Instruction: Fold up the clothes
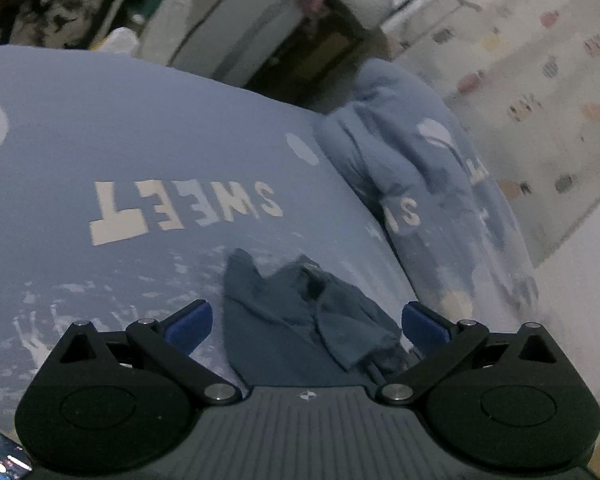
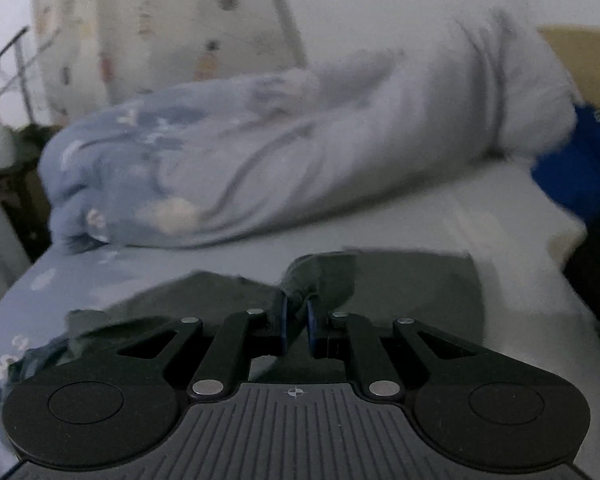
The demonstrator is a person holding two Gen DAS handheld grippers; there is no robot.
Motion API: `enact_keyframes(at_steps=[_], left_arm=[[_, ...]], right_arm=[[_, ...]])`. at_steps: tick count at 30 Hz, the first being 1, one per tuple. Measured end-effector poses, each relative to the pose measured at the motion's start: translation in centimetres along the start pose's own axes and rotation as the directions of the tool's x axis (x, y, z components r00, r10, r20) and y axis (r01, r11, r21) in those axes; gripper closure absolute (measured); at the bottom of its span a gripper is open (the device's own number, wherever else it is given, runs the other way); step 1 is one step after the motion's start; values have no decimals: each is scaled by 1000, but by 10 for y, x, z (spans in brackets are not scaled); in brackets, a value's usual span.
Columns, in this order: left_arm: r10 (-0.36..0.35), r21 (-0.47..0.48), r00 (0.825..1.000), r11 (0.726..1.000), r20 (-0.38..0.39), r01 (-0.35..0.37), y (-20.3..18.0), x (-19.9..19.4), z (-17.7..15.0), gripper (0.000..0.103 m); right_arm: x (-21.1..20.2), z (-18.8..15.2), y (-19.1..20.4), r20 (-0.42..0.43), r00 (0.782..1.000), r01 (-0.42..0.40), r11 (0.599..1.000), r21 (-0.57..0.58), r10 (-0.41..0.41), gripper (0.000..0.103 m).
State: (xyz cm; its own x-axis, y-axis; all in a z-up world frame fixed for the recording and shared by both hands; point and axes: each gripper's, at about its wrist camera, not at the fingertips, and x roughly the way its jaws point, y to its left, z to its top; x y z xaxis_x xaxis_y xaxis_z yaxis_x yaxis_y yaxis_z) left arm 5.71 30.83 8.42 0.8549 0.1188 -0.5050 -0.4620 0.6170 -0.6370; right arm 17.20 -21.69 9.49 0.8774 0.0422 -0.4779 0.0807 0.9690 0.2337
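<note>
A dark blue-grey garment (image 1: 300, 312) lies crumpled on a light blue bed sheet (image 1: 100, 128) printed with "SWEET". My left gripper (image 1: 306, 320) is open, its blue pads (image 1: 190, 322) on either side of the garment's near part, just above it. In the right wrist view the same garment (image 2: 412, 288) lies spread on the bed. My right gripper (image 2: 296, 316) is shut on a raised fold of that garment (image 2: 308, 276), pinched between the blue pads.
A rolled light blue duvet (image 1: 420, 184) lies along the bed's far side, also seen in the right wrist view (image 2: 260, 152). A patterned curtain (image 1: 532, 64) hangs behind. A dark blue item (image 2: 580, 168) sits at the bed's right end. Furniture (image 1: 228, 20) stands beyond the bed.
</note>
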Motion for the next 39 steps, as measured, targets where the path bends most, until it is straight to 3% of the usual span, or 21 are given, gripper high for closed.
enact_keyframes(at_steps=[2, 7, 13, 16, 19, 20, 21, 23, 25, 27, 29, 33, 39], left_arm=[[-12, 35, 1000, 999, -13, 13, -10, 5, -5, 0], [-19, 75, 999, 997, -45, 22, -22, 11, -15, 0], [-39, 89, 998, 995, -51, 43, -33, 13, -22, 0], [-42, 105, 997, 993, -70, 49, -40, 17, -27, 0], [-46, 141, 994, 988, -95, 59, -48, 21, -32, 0], [-47, 151, 994, 987, -100, 62, -51, 22, -34, 0], [-48, 158, 993, 985, -104, 64, -54, 22, -36, 0], [-50, 166, 993, 984, -110, 68, -58, 23, -39, 0], [-53, 177, 992, 981, -117, 74, -60, 24, -41, 0], [-50, 189, 991, 979, -124, 73, -62, 26, -43, 0], [-43, 196, 991, 978, -127, 68, -63, 27, -45, 0], [-27, 196, 992, 979, -127, 51, -61, 28, -45, 0], [-31, 183, 990, 982, -139, 57, -60, 34, -46, 0]], right_arm=[[7, -6, -19, -19, 1000, -10, 1000, 2, 10, 92], [15, -21, -44, -59, 996, 72, 997, 1, -72, 92], [4, -31, -64, -18, 993, 114, 993, -21, -115, 91], [23, -39, -75, -127, 976, 173, 984, -41, -176, 89], [30, -43, -76, -175, 949, 256, 965, -63, -264, 65], [28, -43, -75, -167, 937, 298, 951, -77, -307, 44], [23, -43, -72, -141, 923, 347, 932, -104, -359, 35], [16, -42, -57, -56, 908, 398, 898, -188, -415, 35], [11, -37, -31, -1, 937, 338, 905, -260, -350, 35], [14, -32, 2, 8, 976, 207, 923, -324, -216, 35], [21, -28, 41, 11, 996, 83, 917, -389, -86, 35], [56, -27, 117, -60, 993, -117, 850, -514, 101, 44], [117, -32, 210, -175, 969, -248, 716, -652, 177, 46]])
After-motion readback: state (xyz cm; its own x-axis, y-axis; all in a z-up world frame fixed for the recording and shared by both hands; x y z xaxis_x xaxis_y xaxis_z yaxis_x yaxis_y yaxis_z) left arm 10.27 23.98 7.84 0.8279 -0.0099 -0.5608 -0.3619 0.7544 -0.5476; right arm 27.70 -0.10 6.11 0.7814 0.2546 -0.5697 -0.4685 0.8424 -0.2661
